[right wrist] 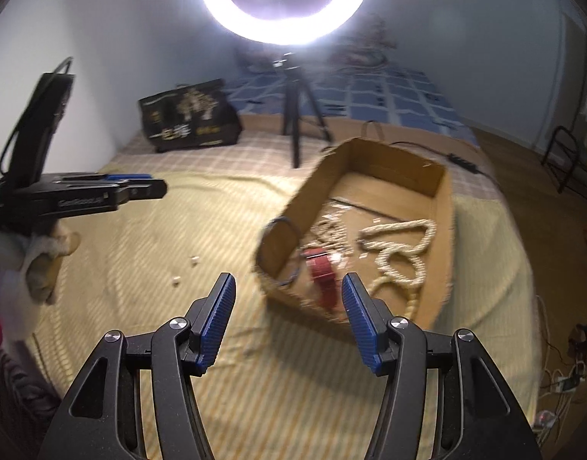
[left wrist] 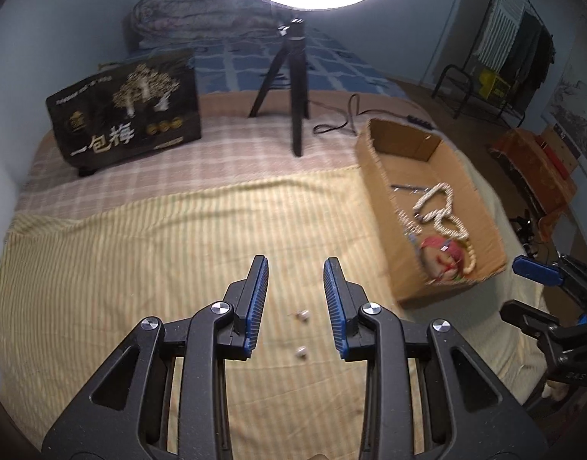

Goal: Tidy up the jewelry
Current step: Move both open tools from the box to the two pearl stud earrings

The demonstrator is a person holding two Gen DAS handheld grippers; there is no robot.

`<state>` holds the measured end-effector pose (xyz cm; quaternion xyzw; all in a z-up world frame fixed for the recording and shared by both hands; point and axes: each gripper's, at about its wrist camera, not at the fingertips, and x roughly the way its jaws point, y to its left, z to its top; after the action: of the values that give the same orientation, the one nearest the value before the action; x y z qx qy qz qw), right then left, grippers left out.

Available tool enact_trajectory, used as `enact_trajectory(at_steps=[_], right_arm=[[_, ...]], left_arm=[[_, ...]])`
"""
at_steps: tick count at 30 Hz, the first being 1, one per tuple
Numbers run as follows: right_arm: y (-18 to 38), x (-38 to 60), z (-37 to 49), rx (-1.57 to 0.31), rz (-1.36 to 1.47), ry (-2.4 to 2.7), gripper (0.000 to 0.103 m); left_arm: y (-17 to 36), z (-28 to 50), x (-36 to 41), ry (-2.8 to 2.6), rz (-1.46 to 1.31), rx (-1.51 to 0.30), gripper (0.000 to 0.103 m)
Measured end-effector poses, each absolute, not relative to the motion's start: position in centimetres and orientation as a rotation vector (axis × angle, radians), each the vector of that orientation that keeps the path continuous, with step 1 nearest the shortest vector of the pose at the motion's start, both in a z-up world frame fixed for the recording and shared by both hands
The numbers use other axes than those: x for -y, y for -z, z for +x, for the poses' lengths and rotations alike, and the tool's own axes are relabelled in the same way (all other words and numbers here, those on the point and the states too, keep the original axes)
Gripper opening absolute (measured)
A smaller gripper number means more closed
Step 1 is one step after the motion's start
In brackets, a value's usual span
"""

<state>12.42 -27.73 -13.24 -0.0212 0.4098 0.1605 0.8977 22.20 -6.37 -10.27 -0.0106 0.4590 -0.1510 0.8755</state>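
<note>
Two small silver earrings (left wrist: 302, 314) (left wrist: 302, 352) lie on the yellow striped cloth between the open jaws of my left gripper (left wrist: 295, 268), which hovers over them, empty. They also show in the right wrist view (right wrist: 194, 260) (right wrist: 175, 280). A cardboard box (left wrist: 374, 161) at the right holds a cream bead necklace (left wrist: 443, 211) and a red item (left wrist: 443, 253). My right gripper (right wrist: 288, 287) is open and empty in front of the box (right wrist: 278, 245), where the red watch strap (right wrist: 324, 276), the necklace (right wrist: 400, 253) and a blue ring (right wrist: 284, 226) on the wall show.
A black printed box (left wrist: 125, 115) stands at the back left. A ring light on a black tripod (left wrist: 289, 76) stands at the back middle, with a cable beside it. The bed edge drops off right of the cardboard box, and a clothes rack (left wrist: 515, 46) stands beyond.
</note>
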Motion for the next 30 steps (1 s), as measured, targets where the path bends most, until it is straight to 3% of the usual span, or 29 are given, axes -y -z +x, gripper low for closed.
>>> enact_trajectory(at_steps=[5, 9, 23, 25, 30], right_arm=[[14.3, 25.8, 11.9, -0.88, -0.05, -0.386, 0.057], [15.6, 24.3, 11.5, -0.914, -0.053, -0.418, 0.057], [18.3, 22.4, 11.4, -0.993, -0.059, -0.472, 0.056], [18.6, 22.7, 11.6, -1.004, -0.041, -0.476, 0.05], [19.1, 22.4, 11.6, -1.017, -0.042, -0.475, 0.049]], left_arm=[[12.1, 22.0, 4.9, 0.314, -0.023, -1.005, 0.029], [13.5, 22.2, 5.0, 0.333, -0.033, -1.05, 0.022], [18.4, 23.3, 8.2, 0.369, -0.025, -1.188, 0.021], [18.7, 23.6, 8.3, 0.362, -0.039, -1.195, 0.021], [19.1, 24.3, 8.5, 0.356, -0.068, -1.206, 0.02]])
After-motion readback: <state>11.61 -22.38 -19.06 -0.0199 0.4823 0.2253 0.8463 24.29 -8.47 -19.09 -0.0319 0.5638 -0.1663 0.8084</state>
